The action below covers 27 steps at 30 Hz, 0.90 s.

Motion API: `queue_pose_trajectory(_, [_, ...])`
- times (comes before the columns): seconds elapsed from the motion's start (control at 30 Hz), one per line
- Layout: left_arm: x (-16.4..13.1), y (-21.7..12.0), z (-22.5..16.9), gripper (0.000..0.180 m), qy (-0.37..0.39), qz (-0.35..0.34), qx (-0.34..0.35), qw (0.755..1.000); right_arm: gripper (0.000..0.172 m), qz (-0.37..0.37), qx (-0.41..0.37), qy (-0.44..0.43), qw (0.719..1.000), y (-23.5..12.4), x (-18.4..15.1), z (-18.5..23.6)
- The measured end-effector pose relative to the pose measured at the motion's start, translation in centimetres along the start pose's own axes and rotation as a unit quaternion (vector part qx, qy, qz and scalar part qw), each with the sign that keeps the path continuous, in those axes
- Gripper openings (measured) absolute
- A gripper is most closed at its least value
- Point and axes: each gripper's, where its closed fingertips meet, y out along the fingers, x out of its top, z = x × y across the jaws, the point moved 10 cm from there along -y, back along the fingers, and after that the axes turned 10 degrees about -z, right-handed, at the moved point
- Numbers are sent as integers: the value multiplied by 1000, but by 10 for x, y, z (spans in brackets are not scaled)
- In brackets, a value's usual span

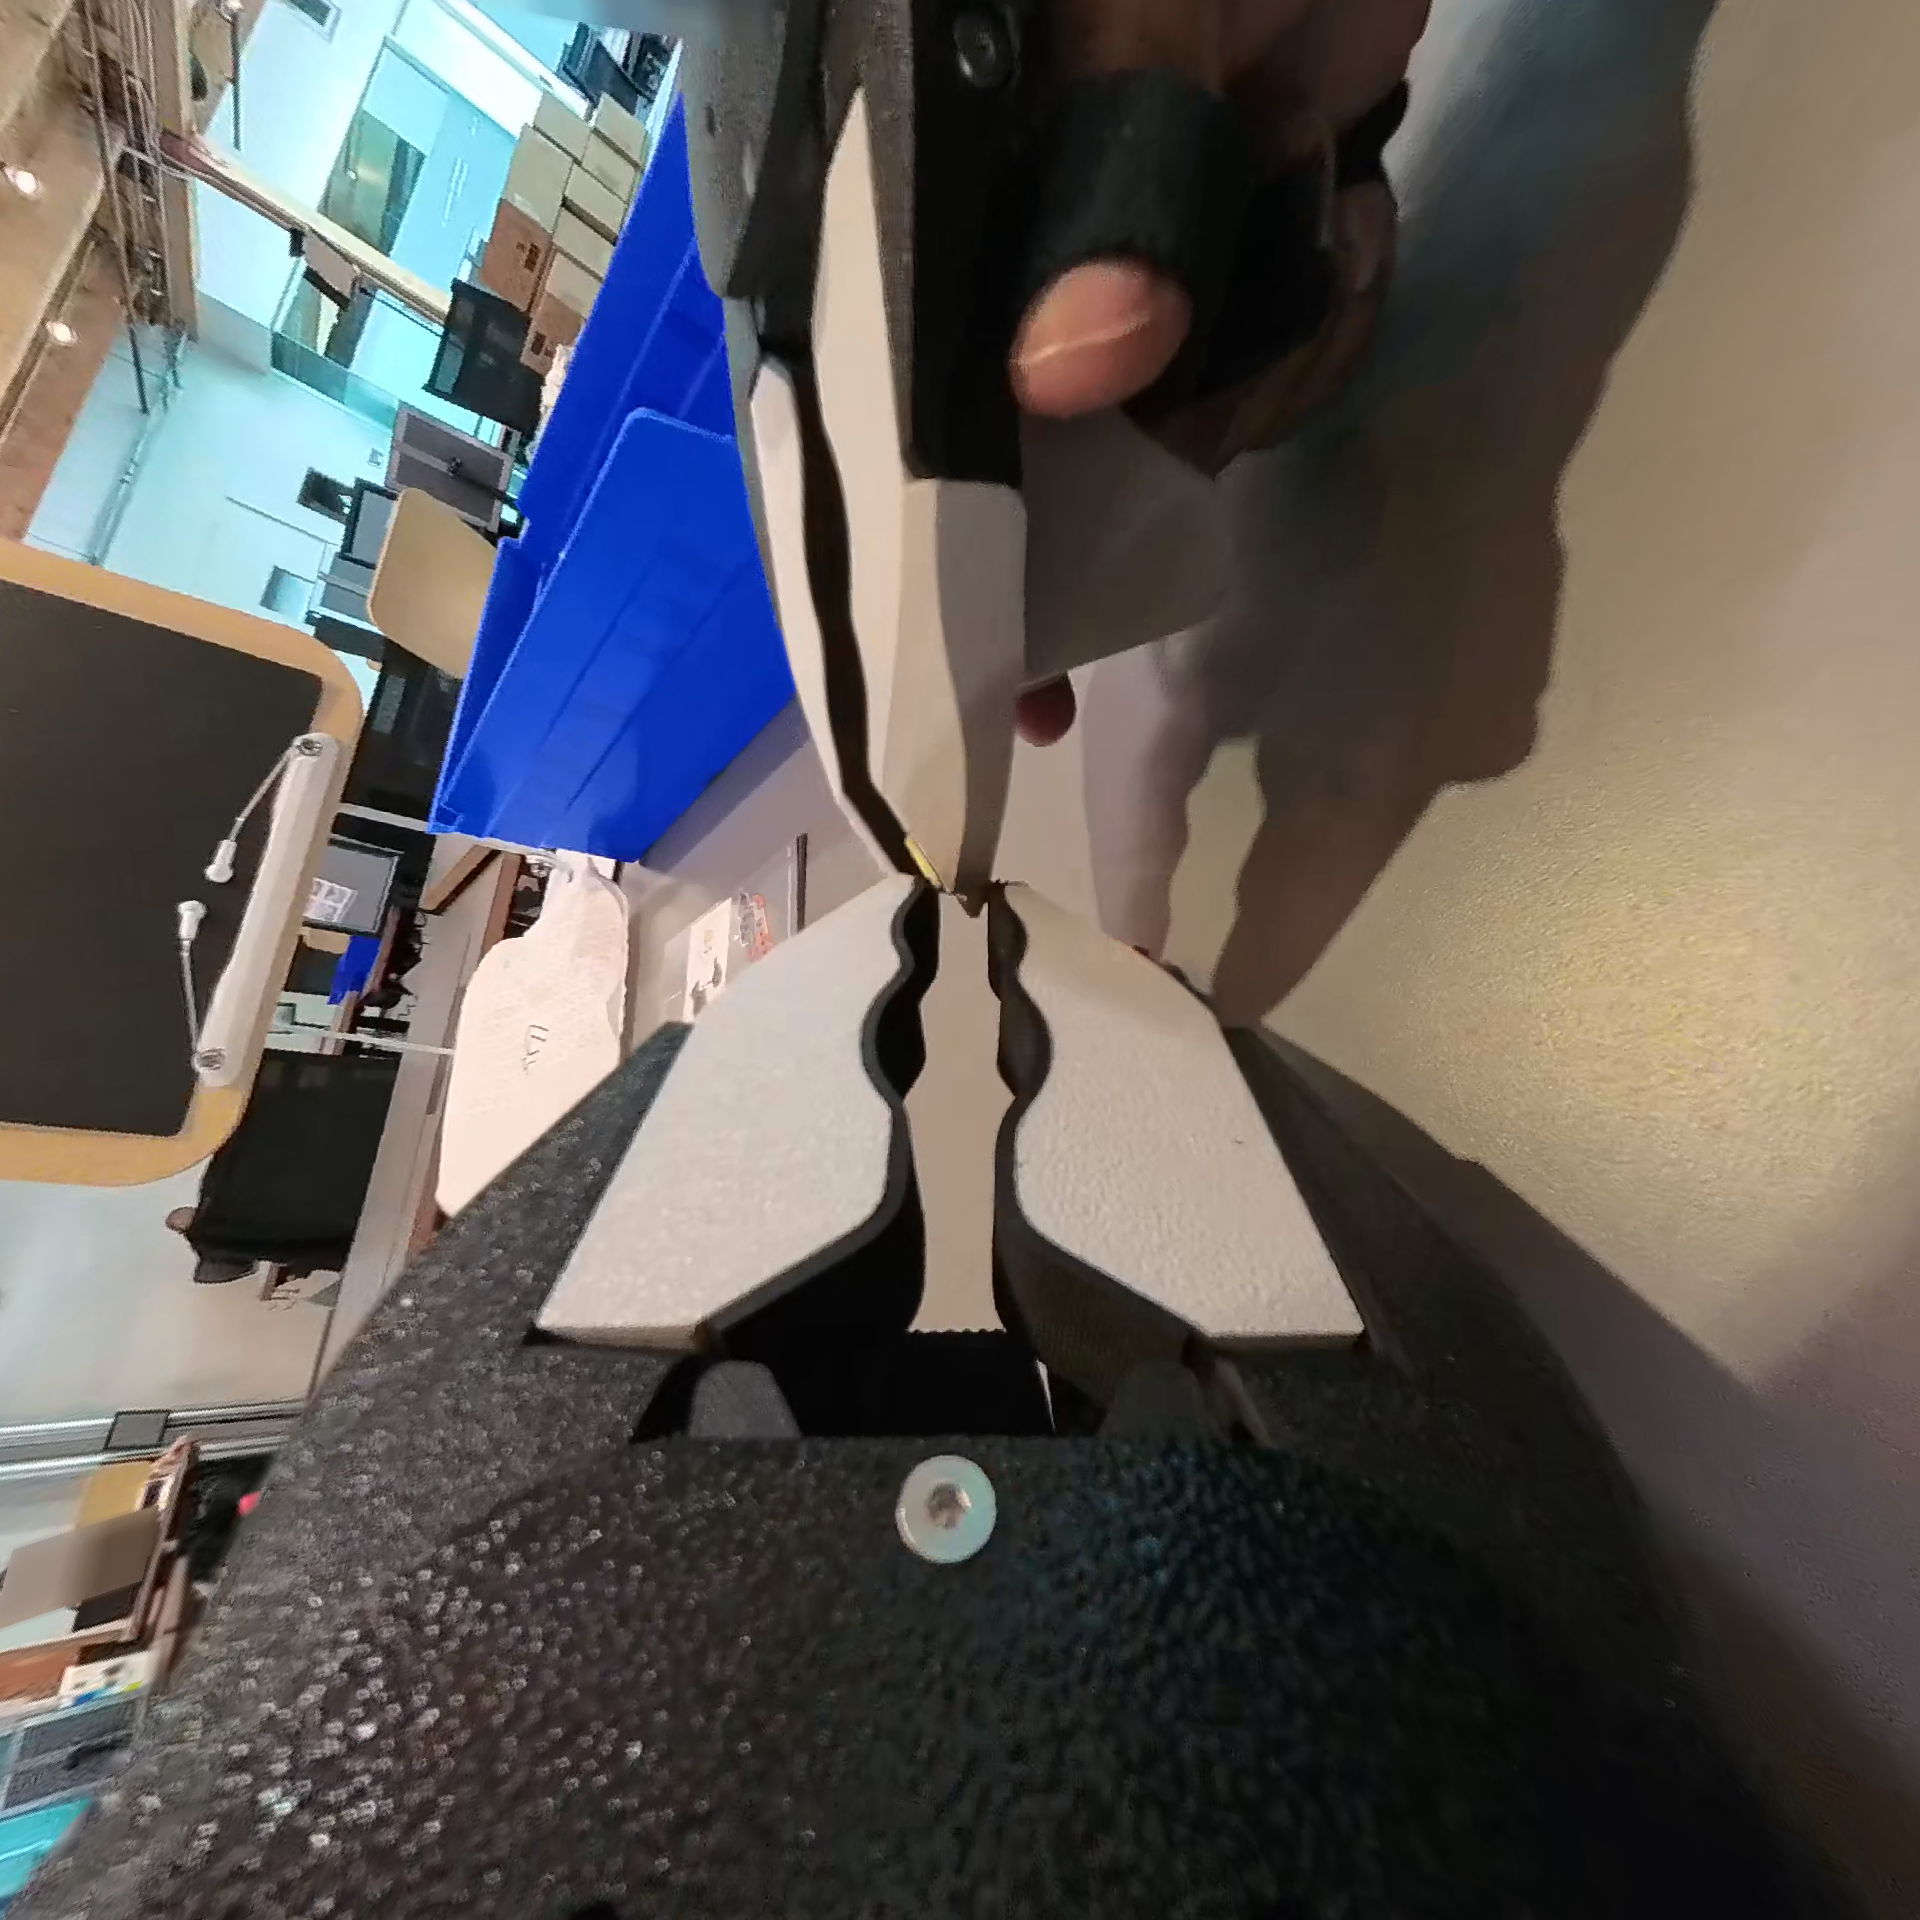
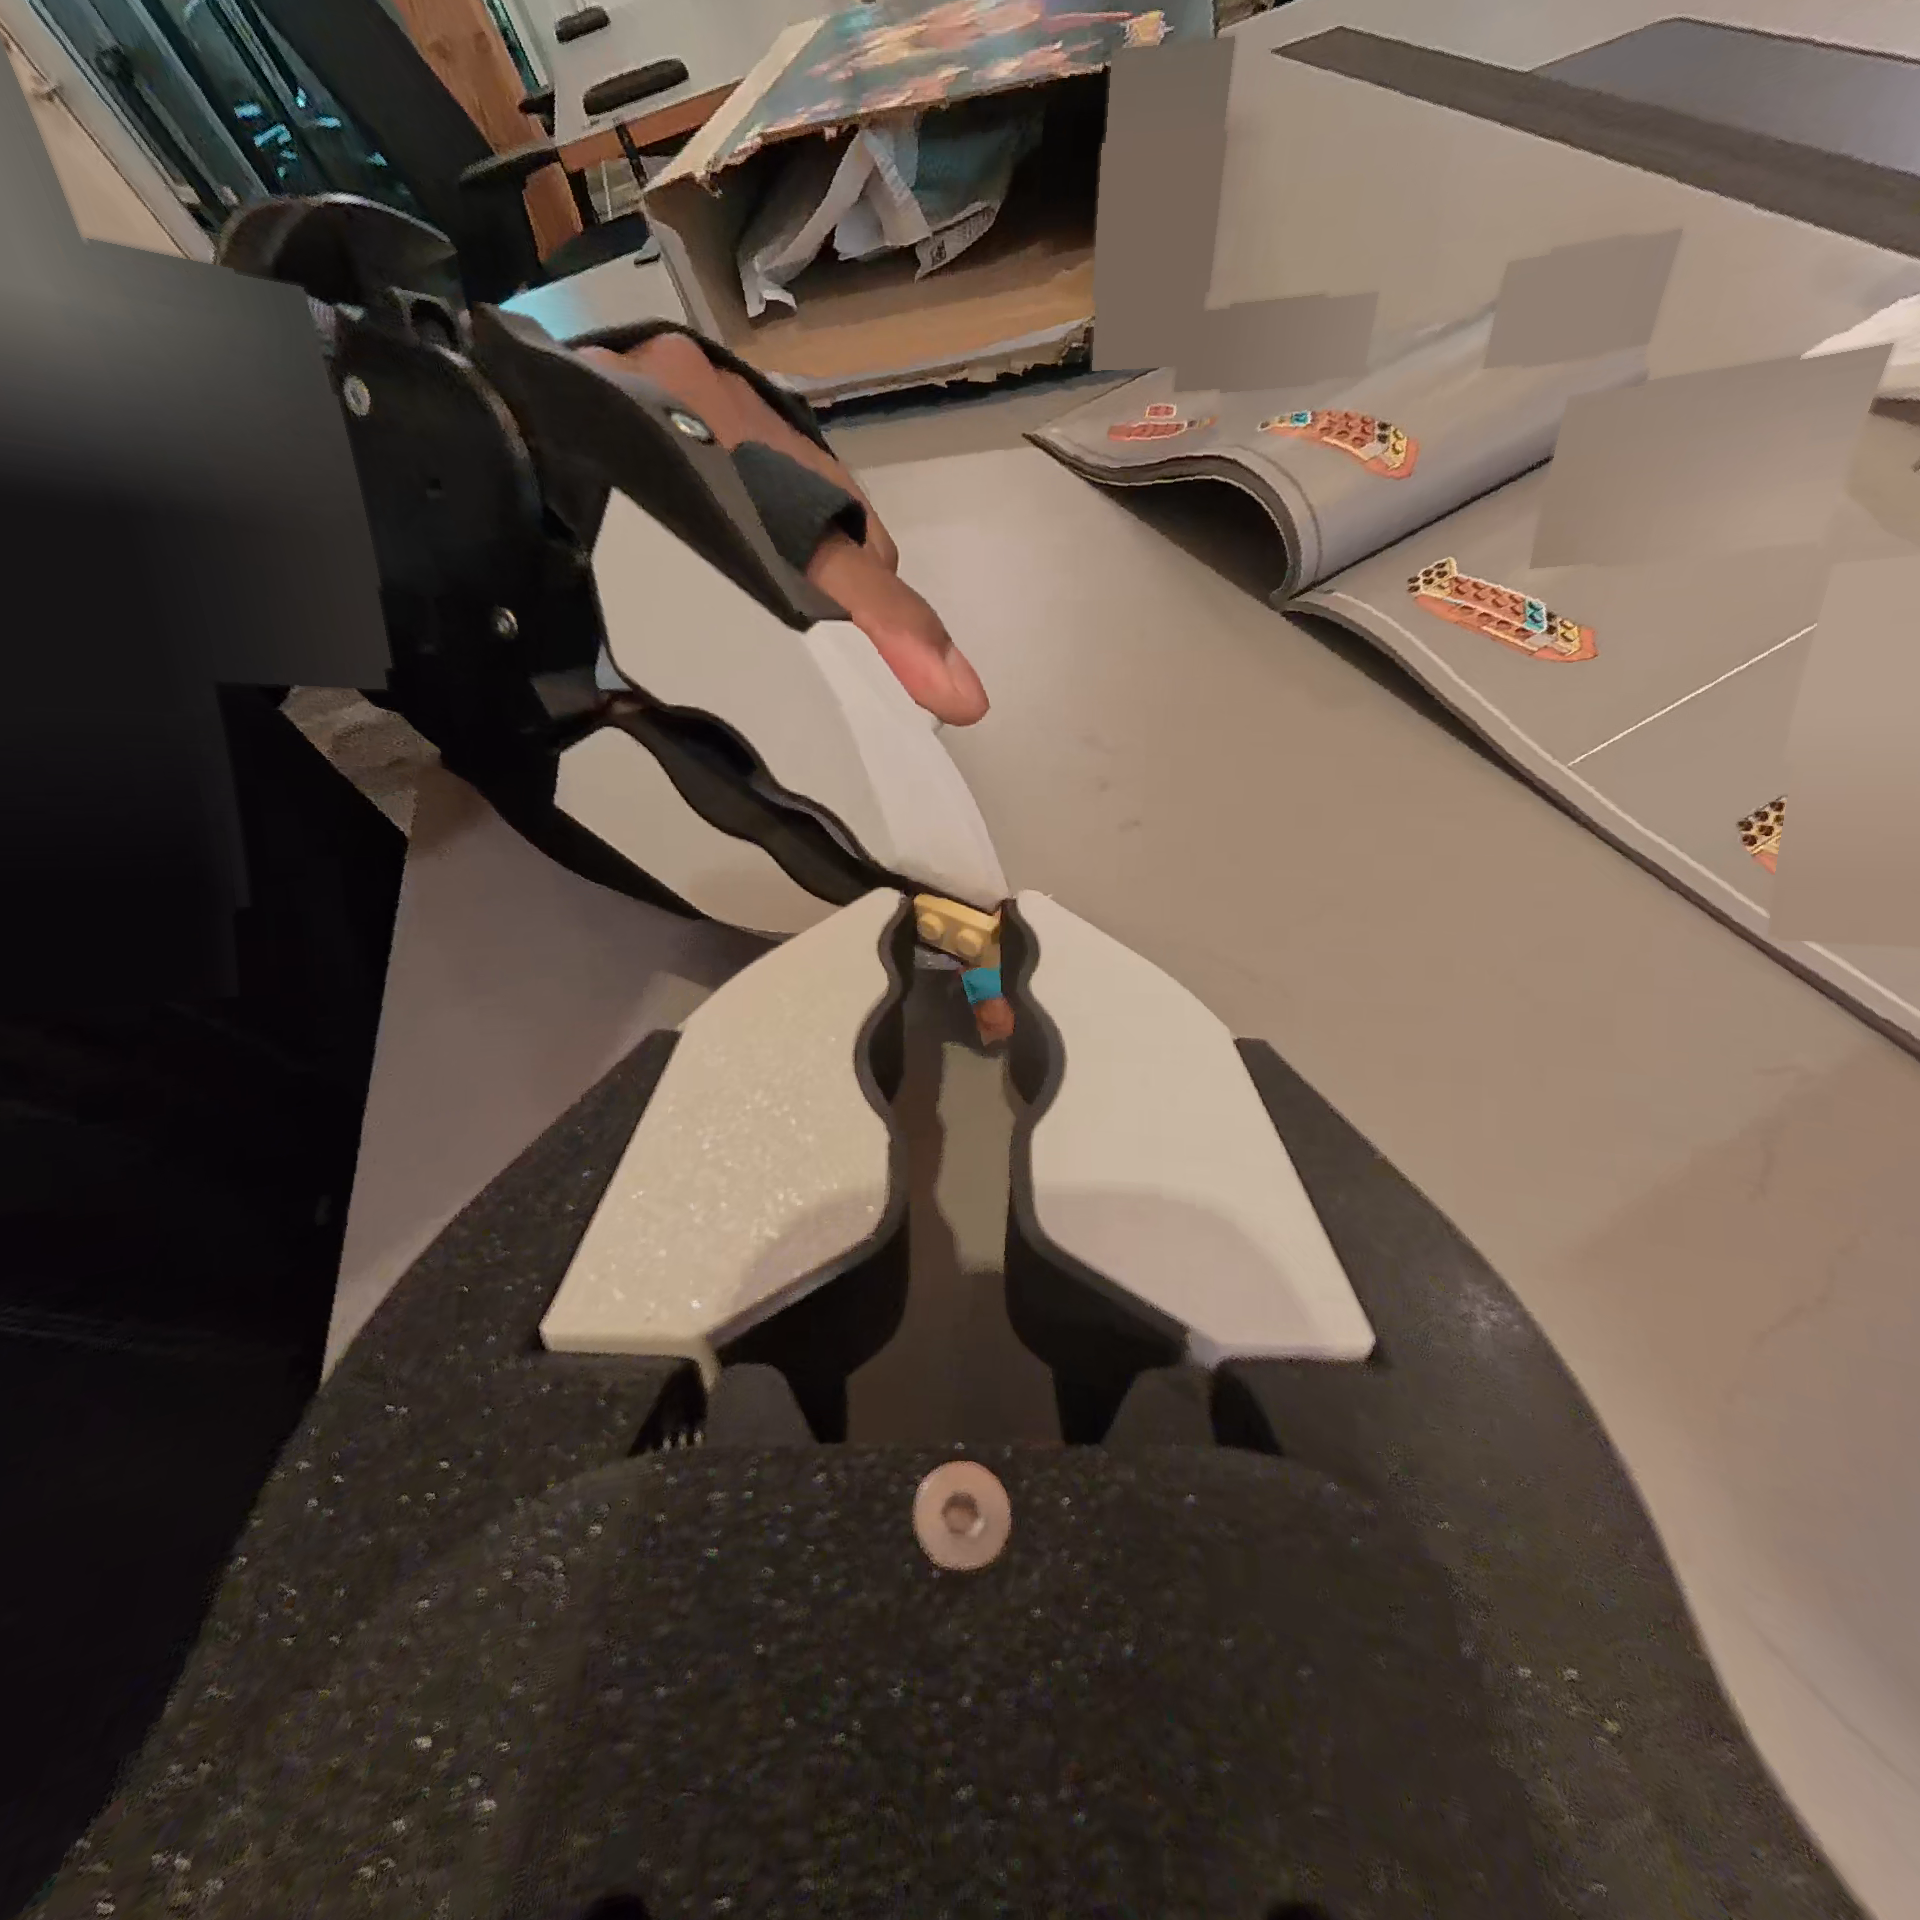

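Grey tabletop (image 2: 1299, 935) runs under both grippers, with an open instruction booklet (image 2: 1351, 540) well beyond the jaws to the right and a torn cardboard box (image 2: 883, 260) farther off. At the right gripper (image 2: 958, 935) a small tan studded brick (image 2: 956, 928) sits crosswise between the nearly closed fingertips, a blue-and-brown piece hanging beneath it. The left gripper (image 1: 961, 899) meets it tip to tip from the far left, its jaws narrowed onto the brick's far end, though actual contact there cannot be told.
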Motion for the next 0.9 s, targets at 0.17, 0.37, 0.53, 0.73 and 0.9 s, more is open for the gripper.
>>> queue_pose_trajectory(0.17, [-1, 1, 0, 9, -10, -4, -10, 1000, 15, 8, 1, -20, 1000, 0, -1, 1])
queue_pose_trajectory(0.37, [-2, 1, 3, 4, -30, 11, 7, 999, 17, 16, -41, -62, 997, -2, 2, 3])
queue_pose_trajectory(0.53, [-3, 2, 3, 4, -34, 15, 8, 999, 16, 18, -42, -31, 998, -1, 1, 1])
queue_pose_trajectory(0.73, [0, 2, 1, 4, 1, 23, 24, 999, 17, 11, -35, 52, 998, -3, 0, -4])
queue_pose_trajectory(0.9, [3, 2, -1, 4, 48, 39, 50, 997, 19, -13, -19, 111, 994, -4, 2, -7])
